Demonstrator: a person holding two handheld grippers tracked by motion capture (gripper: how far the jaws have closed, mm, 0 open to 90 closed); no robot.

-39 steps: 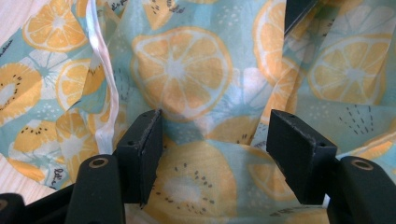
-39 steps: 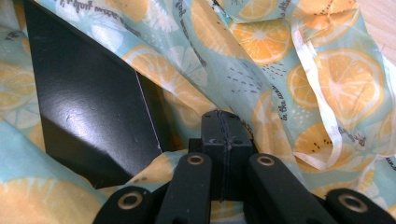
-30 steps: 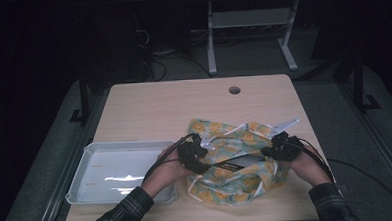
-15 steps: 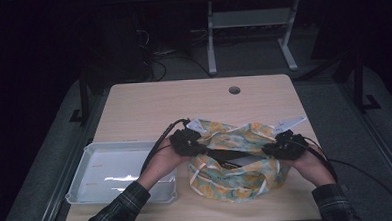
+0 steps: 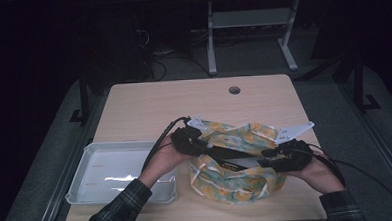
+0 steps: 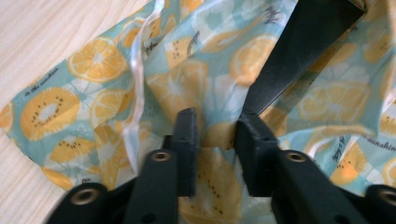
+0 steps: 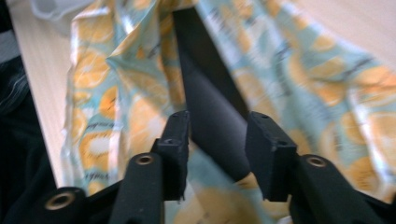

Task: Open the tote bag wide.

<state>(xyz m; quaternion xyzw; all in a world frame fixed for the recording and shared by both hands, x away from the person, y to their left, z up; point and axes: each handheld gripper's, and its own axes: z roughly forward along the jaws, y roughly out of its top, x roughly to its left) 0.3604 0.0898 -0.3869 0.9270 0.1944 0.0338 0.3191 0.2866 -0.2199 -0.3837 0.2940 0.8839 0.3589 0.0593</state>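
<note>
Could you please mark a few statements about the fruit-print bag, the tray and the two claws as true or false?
1. The fruit-print bag lies on the wooden table. True.
2. The white tray sits to the right of the bag. False: it sits to its left.
3. A black strip runs across the bag. True.
4. The tray holds oranges. False: it looks empty.
5. The left claw is at the bag. True.
6. The right claw is clamped shut. False: its jaws stand apart.

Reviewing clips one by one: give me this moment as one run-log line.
scene: fruit-print bag beside tray | left gripper: jaws opening, fabric between | right gripper: jaws opening, black strip between
</note>
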